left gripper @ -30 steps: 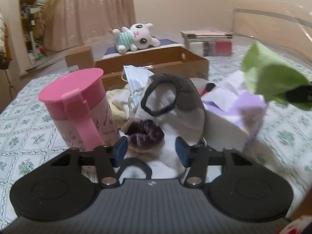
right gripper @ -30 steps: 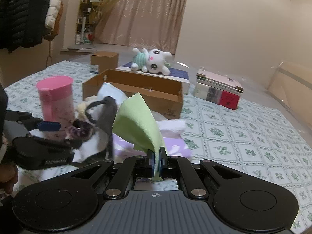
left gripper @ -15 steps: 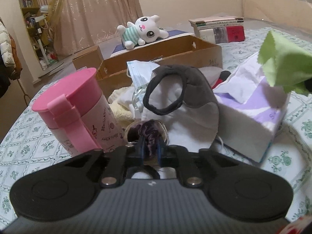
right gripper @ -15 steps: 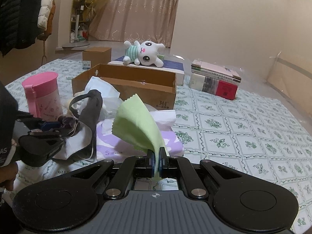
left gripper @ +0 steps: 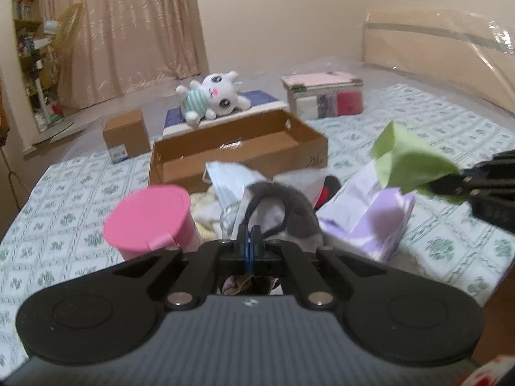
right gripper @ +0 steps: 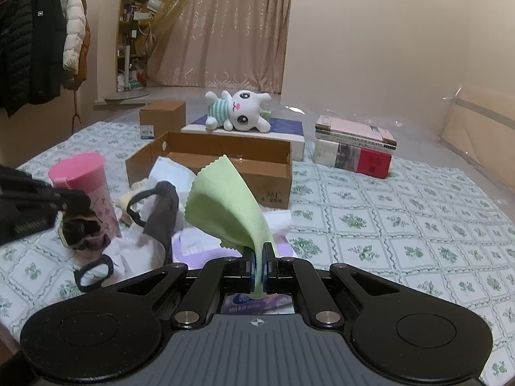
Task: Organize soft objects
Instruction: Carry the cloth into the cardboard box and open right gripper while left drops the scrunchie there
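The left gripper (left gripper: 252,244) has its blue pads pressed together, and the purple scrunchie (right gripper: 84,230) hangs from its tips, clear of the bedspread; from its own camera only a scrap of the scrunchie shows under the fingers. Seen from the right wrist view, this gripper (right gripper: 69,204) points in from the left edge, tilted slightly downward, just in front of the pink tumbler (right gripper: 85,186).

The right gripper (right gripper: 257,267) is clamped on the lower corner of the green cloth (right gripper: 227,210), which stands up from the pads in a curled sheet with a pinked edge. It aims downward over the purple tissue pack (right gripper: 254,302). In the left wrist view it comes in from the right edge with the cloth (left gripper: 407,164) held up above the pack (left gripper: 370,212).

Between the two grippers lies a heap: a grey and white mask (right gripper: 161,207) with a black ear loop, a pale blue face mask (left gripper: 225,177) and some cream fabric (left gripper: 202,207). Behind it the open cardboard box (right gripper: 225,160) sits on the green patterned bedspread (right gripper: 386,225). Farther back a white plush toy (right gripper: 239,111) lies on a flat blue-topped box, beside a small carton (right gripper: 162,117) and a stack of books (right gripper: 354,151).
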`<action>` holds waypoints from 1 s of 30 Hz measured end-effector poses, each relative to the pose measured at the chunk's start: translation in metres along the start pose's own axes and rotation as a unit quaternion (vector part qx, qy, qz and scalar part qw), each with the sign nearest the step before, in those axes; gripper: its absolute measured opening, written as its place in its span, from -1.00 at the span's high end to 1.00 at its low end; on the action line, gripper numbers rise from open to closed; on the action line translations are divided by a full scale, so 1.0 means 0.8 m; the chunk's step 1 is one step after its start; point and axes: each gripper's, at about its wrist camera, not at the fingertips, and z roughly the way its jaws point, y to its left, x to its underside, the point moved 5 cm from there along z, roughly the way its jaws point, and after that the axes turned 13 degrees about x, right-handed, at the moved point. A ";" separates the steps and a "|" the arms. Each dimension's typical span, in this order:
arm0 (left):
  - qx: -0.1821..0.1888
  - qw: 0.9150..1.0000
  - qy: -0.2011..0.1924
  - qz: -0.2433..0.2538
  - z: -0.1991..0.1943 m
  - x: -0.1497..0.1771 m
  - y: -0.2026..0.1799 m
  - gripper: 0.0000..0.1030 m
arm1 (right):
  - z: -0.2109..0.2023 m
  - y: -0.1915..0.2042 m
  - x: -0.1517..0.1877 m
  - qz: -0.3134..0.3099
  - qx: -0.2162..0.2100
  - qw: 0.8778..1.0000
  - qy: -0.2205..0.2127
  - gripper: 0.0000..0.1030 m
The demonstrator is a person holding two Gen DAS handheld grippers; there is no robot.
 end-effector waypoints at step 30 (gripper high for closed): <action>0.041 0.999 -0.004 -0.033 0.182 -0.211 0.191 0.99 | 0.258 0.031 -0.214 0.018 -0.061 0.998 0.027 0.92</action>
